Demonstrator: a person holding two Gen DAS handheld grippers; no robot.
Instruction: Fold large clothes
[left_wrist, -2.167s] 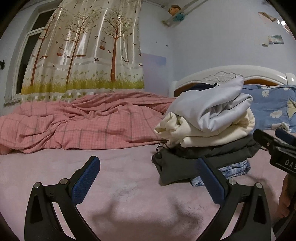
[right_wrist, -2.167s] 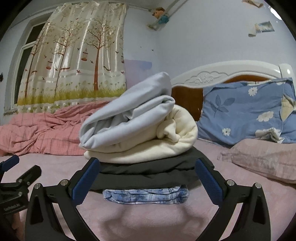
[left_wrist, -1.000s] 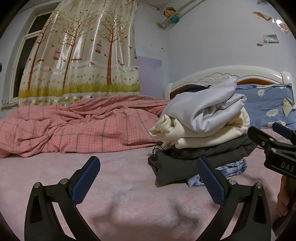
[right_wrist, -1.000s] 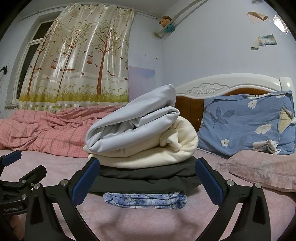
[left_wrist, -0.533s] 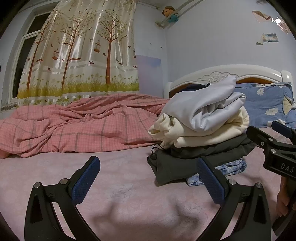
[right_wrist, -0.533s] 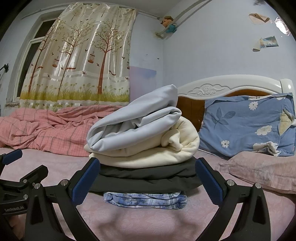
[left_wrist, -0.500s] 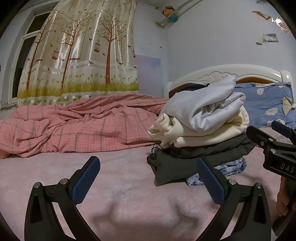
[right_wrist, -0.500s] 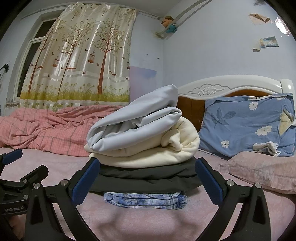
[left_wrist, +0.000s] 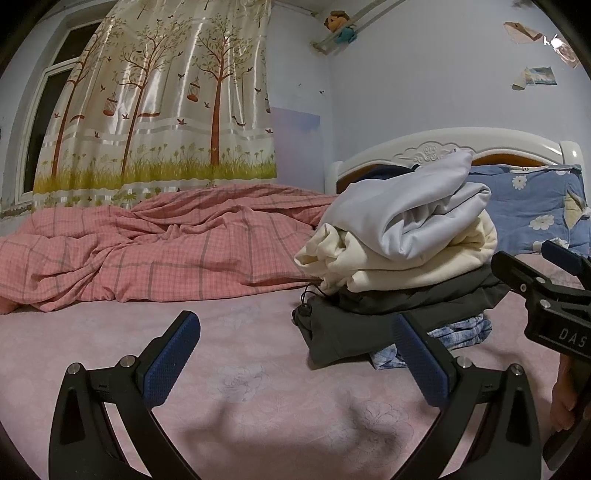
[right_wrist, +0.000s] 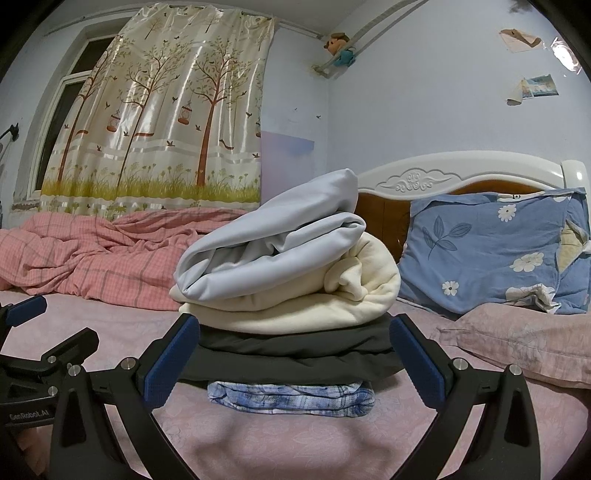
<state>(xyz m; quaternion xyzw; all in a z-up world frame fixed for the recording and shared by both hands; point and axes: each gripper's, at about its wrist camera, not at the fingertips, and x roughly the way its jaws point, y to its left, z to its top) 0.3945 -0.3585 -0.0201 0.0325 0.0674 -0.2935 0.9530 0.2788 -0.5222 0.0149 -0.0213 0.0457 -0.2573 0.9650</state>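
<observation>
A stack of folded clothes (right_wrist: 288, 295) rests on the pink bed sheet (right_wrist: 295, 432): pale blue garment (right_wrist: 273, 243) on top, cream one (right_wrist: 332, 306) under it, then a dark grey one (right_wrist: 295, 350) and a blue patterned one (right_wrist: 291, 398) at the bottom. The same stack (left_wrist: 402, 258) shows right of centre in the left wrist view. My right gripper (right_wrist: 291, 354) is open, low over the sheet, facing the stack, empty. My left gripper (left_wrist: 295, 350) is open and empty, left of the stack. Each gripper appears at the edge of the other's view.
A rumpled pink checked duvet (left_wrist: 155, 243) lies along the far left. A blue flowered pillow (right_wrist: 491, 254) and a pink pillow (right_wrist: 517, 339) sit at the white headboard (right_wrist: 443, 177). A tree-print curtain (left_wrist: 162, 103) hangs behind. A hand (left_wrist: 565, 398) holds the right gripper.
Both cameras have tilted up slightly and drawn back a little from the stack since 2.2 s ago. Over the last half second nothing visibly moved.
</observation>
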